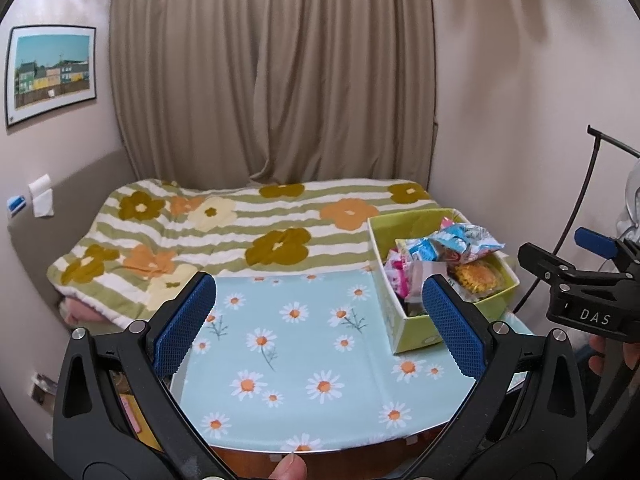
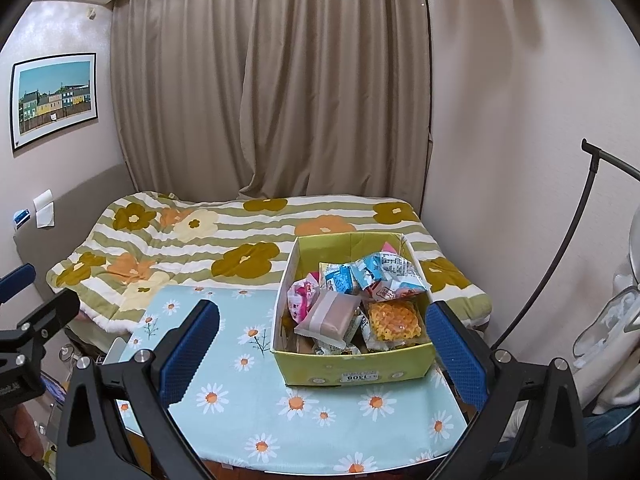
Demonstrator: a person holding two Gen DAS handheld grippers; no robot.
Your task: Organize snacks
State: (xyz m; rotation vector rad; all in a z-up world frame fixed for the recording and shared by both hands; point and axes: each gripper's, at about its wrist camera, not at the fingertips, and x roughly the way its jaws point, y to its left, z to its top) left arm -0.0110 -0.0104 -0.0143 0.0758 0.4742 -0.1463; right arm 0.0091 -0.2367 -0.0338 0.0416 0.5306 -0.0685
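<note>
Now | left tongs (image 1: 320, 320) spread, empty | right tongs (image 2: 322, 348) spread, empty | snack box (image 2: 360, 372) at table's (image 2: 240, 420) far-right edge

Lime-green box (image 2: 352, 376), daisy-print pale-blue tablecloth (image 2: 248, 412), green-striped flowered blanket (image 2: 200, 240), beige curtain (image 2: 260, 100).

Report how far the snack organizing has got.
Done: nothing visibly sorted; the wrapped snacks, like the yellow waffle-patterned pack, lie jumbled in the yellow-green cardboard box on the daisy-print tablecloth. In hand: nothing; the left hand-held gripper and right hand-held gripper are open and empty. Left: apparently all the sorting.
</note>
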